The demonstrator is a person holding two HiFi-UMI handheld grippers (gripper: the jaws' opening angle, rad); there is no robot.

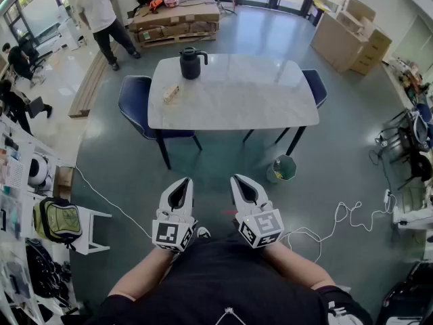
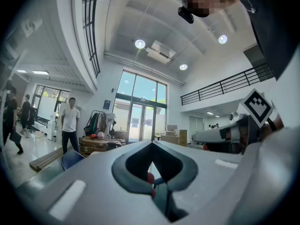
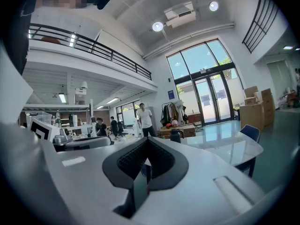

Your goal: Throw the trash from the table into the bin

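Note:
A white marble table (image 1: 237,100) stands ahead of me. On its left part lies a small tan piece of trash (image 1: 170,93). A green bin (image 1: 282,168) sits on the floor by the table's front right leg. My left gripper (image 1: 180,183) and right gripper (image 1: 241,181) are held side by side close to my body, well short of the table. Both are shut with nothing between the jaws. In the left gripper view the jaws (image 2: 151,145) meet at the tips; the right gripper (image 3: 147,139) looks the same.
A black kettle (image 1: 191,62) stands at the table's far left. Blue chairs (image 1: 136,102) sit at both ends. A person (image 1: 101,15) stands at the far left by stacked pallets (image 1: 177,23). White cables (image 1: 331,222) lie on the floor at right. Cardboard boxes (image 1: 352,36) are far right.

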